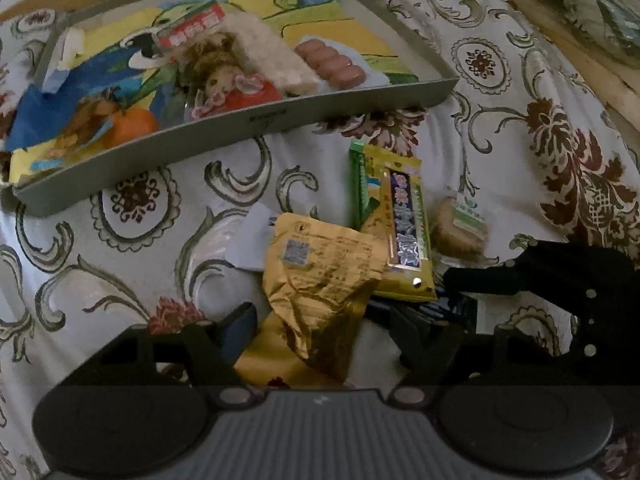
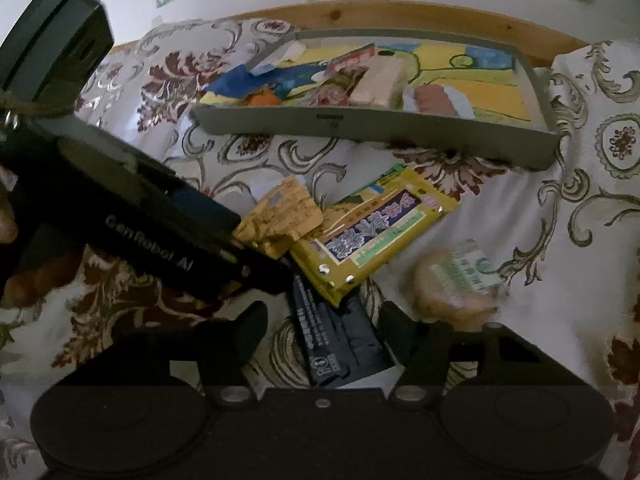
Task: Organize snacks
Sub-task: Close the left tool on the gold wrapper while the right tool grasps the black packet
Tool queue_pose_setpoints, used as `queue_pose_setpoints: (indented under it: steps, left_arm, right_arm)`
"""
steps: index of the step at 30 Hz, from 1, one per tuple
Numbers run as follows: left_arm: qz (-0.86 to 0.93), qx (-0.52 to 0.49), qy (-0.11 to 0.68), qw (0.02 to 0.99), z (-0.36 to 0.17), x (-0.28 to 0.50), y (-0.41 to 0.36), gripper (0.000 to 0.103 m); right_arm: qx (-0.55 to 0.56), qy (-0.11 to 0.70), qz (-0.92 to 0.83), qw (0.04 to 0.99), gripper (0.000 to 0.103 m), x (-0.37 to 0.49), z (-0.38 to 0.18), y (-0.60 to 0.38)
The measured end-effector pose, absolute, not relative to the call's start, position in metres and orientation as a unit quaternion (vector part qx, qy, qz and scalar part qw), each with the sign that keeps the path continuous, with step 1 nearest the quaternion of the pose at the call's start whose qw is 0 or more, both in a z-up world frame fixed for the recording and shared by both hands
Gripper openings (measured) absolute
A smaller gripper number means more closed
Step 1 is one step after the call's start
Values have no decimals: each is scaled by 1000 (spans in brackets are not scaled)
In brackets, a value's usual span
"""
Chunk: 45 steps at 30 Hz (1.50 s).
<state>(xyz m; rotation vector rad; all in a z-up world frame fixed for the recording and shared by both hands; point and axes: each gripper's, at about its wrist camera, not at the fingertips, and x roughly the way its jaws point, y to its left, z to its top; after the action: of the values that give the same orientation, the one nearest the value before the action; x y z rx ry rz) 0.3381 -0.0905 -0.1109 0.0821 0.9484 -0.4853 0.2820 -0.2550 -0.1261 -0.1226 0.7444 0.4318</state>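
Loose snacks lie on the floral cloth in front of a grey tray (image 1: 280,116) (image 2: 360,128). My left gripper (image 1: 324,316) is open, its fingers either side of a crumpled gold foil packet (image 1: 320,272) (image 2: 280,220). My right gripper (image 2: 324,316) is open too, straddling a black packet (image 2: 340,340), with a gap on the packet's left side. A yellow packet with a purple label (image 1: 404,224) (image 2: 372,232) overlaps both. A wrapped round biscuit (image 1: 460,228) (image 2: 452,284) lies to the right. Each gripper's dark body shows at the edge of the other's view.
The tray holds pink sausages (image 1: 332,64), a pale cracker bar (image 1: 272,52), an orange (image 1: 132,124), a red box (image 1: 192,28) and other wrapped snacks. A white slip (image 1: 252,240) pokes out beside the gold packet. A wooden rail (image 2: 400,16) runs behind the tray.
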Motion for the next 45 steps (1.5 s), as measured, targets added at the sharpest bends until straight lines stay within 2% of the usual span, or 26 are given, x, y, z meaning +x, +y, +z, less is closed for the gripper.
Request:
queue_pose_setpoints:
  steps: [8,10,12,14,20,25,31,35,38,45]
  left_arm:
    - [-241,48,465,851,-115,342,-92,80]
    - [-242,54,466,849,-115,342,-93,76]
    - [-236,63,468,849,-115,342,-94,63]
    - [-227,62,469,851,-116,343,-92,58]
    - [-207,13,486,849,-114,344,-80,52]
    - [-193,-18,513,836,-111,337,-69,51]
    - [-184,-35,519,834,-109,325,-55,53]
    - [-181,-39,522,833,-113,326,-55,57]
    - [-183,-33,521,833,-114,327,-61,66]
    - [-204,0,513,834,-120,326,-74,81]
  right_arm:
    - [-54,364,207,907,67,289,-132,-255]
    - [-58,366,206,906,67,290,-132,-254]
    - [-63,366,205,905,66,290,-132,-253]
    - [-67,368,205,905,63,289,-131,-252]
    - [-69,374,201,902,52,290,-129,-252]
    - [-72,385,199,898,51,289,-127,-250]
    - [-77,416,212,881,51,279,-115,-248]
    - [-64,417,210,882,56,270,-113,-254]
    - [-71,401,208,889,62,273,-116,-252]
    - [-70,374,213,900,64,285,-125,-251]
